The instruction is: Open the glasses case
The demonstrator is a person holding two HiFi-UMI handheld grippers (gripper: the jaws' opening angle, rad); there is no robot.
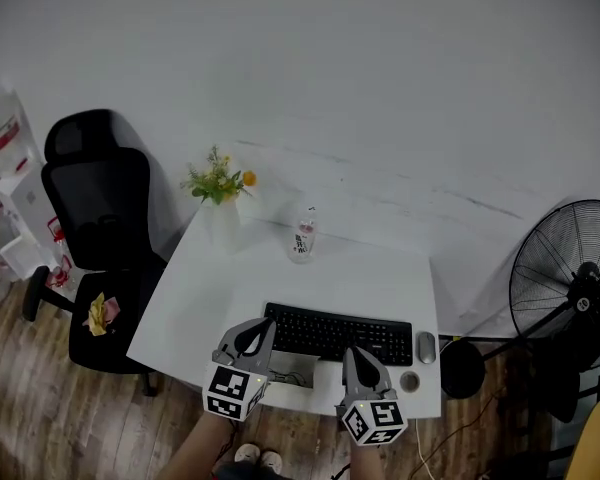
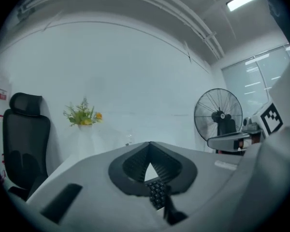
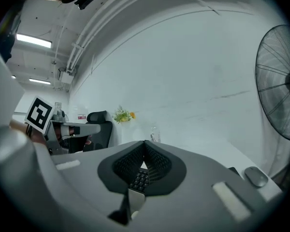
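A grey glasses case lies shut on the white desk, just in front of the black keyboard. My left gripper hovers at the case's left end, its jaws closed tip to tip with nothing between them. My right gripper hovers at the case's right side, also shut and empty. In the left gripper view the left gripper shows closed tips with keyboard keys seen through the gap behind them. In the right gripper view the right gripper shows the same.
A mouse and a small round object lie right of the keyboard. A vase of flowers and a bottle stand at the desk's back. A black office chair is to the left, a floor fan to the right.
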